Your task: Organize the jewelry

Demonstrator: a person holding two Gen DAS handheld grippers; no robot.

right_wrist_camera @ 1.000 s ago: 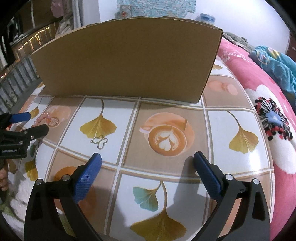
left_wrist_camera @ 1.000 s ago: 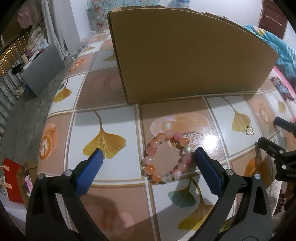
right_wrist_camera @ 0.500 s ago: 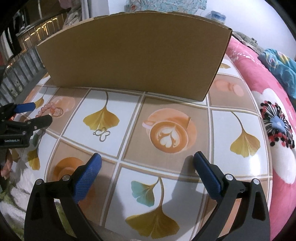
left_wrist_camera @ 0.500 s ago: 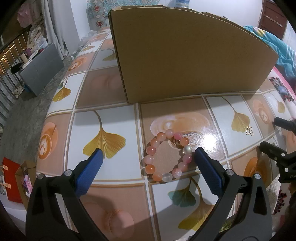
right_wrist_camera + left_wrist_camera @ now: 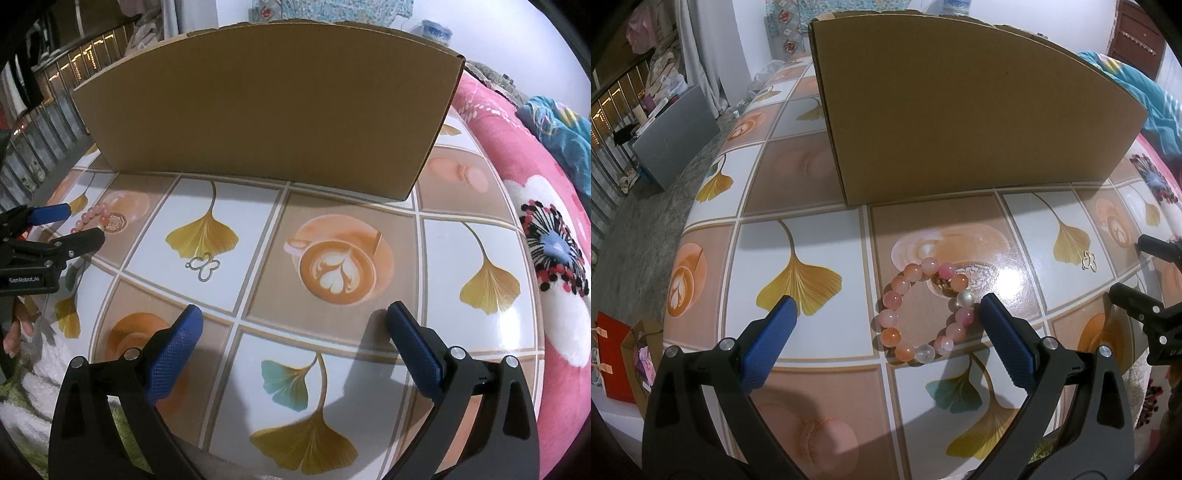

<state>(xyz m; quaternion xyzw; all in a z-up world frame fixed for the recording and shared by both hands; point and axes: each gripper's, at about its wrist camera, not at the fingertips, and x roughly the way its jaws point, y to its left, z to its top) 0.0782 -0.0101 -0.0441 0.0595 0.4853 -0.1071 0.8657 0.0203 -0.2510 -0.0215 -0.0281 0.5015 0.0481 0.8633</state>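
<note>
A pink and orange bead bracelet (image 5: pixel 923 310) lies on the patterned table, just ahead of my left gripper (image 5: pixel 886 314), which is open with its right pad (image 5: pixel 1004 339) beside the beads. The bracelet also shows at the far left of the right wrist view (image 5: pixel 94 218). A small gold butterfly charm (image 5: pixel 204 266) lies on a white tile; in the left wrist view it sits far right (image 5: pixel 1089 261). My right gripper (image 5: pixel 295 321) is open and empty, to the right of the charm. A large cardboard box (image 5: pixel 960 118) stands behind both.
The table (image 5: pixel 332 369) has a glossy tile print of ginkgo leaves and coffee cups. A pink floral blanket (image 5: pixel 546 240) lies to the right of it. A grey box (image 5: pixel 676 133) and a red bag (image 5: pixel 613 362) sit on the floor to the left.
The left gripper has barely moved. The right gripper's view has shifted to the left and forward, so the charm and box appear further right and nearer.
</note>
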